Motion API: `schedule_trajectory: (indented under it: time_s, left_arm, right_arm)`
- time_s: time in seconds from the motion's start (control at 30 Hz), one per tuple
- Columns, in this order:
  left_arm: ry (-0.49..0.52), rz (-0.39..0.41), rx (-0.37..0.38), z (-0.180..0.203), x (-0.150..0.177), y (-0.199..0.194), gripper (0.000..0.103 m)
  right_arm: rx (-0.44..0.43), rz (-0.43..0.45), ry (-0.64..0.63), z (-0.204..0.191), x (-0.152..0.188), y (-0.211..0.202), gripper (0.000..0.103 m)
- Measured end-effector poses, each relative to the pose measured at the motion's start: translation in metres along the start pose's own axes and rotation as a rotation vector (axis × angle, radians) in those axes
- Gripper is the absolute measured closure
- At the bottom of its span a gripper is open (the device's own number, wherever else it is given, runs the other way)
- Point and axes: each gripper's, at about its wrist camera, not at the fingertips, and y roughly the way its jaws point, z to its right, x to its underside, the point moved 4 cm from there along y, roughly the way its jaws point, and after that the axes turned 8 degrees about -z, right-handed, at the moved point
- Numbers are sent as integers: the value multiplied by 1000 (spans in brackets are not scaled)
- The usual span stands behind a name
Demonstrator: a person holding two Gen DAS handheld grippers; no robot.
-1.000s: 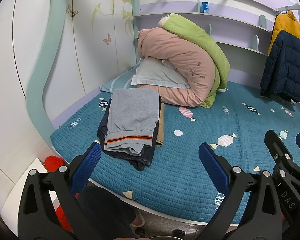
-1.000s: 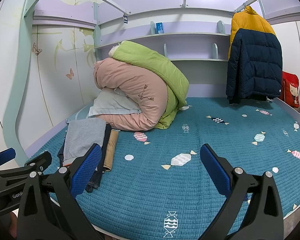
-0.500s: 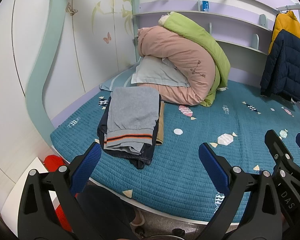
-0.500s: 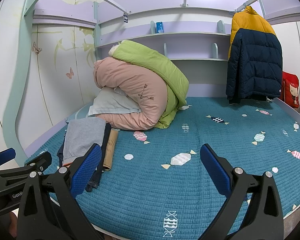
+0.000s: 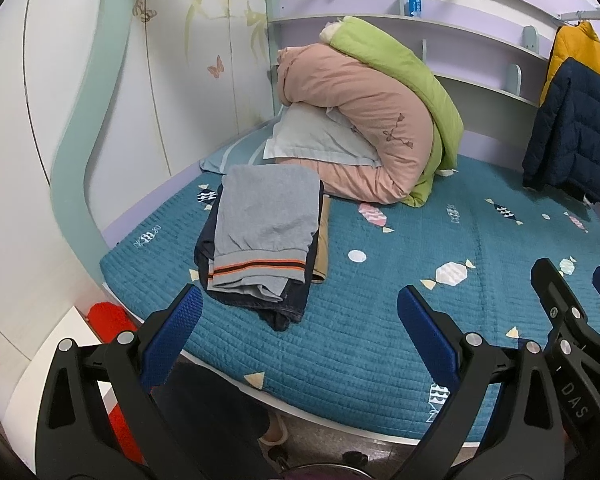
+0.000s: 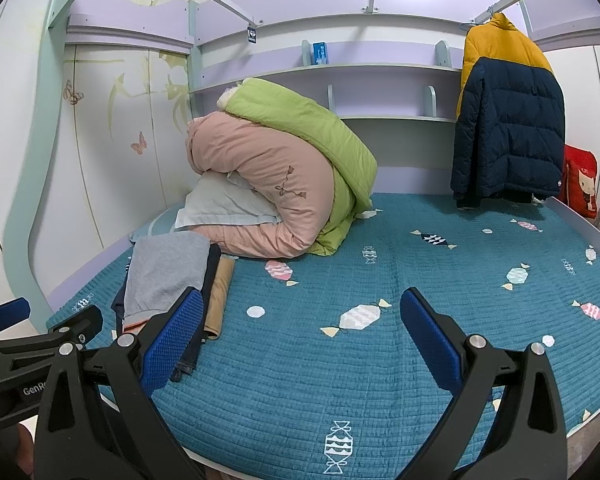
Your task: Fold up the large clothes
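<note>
A stack of folded clothes [image 5: 265,236] lies on the left side of the teal bed [image 5: 380,312]: a grey garment with an orange stripe on top, dark denim under it, a tan piece beside. The same stack of folded clothes [image 6: 167,272] shows at the left of the right wrist view. My left gripper [image 5: 300,328] hangs open over the bed's front edge, empty, just short of the stack. My right gripper [image 6: 302,328] is open and empty too, above the bare quilt [image 6: 380,352] to the right of the stack. A navy and yellow puffer jacket [image 6: 508,120] hangs at the back right.
Rolled pink and green duvets [image 6: 283,176] with a pale pillow [image 6: 223,204] fill the back left of the bed. Wardrobe doors [image 5: 179,80] line the left, shelves [image 6: 380,92] the back wall. A red bag [image 6: 580,180] stands at the far right. A person's foot [image 5: 273,432] shows below the bed edge.
Hardly anything has moved. The left wrist view has shifted very slightly; both grippers stay open and empty.
</note>
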Motion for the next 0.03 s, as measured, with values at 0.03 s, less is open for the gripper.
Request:
schedule_trajectory:
  time_s: [0.03]
  left_arm:
    - [-1,-1,-1,0,0,0,5]
  right_arm:
    - [1,0,0,0,0,0,8]
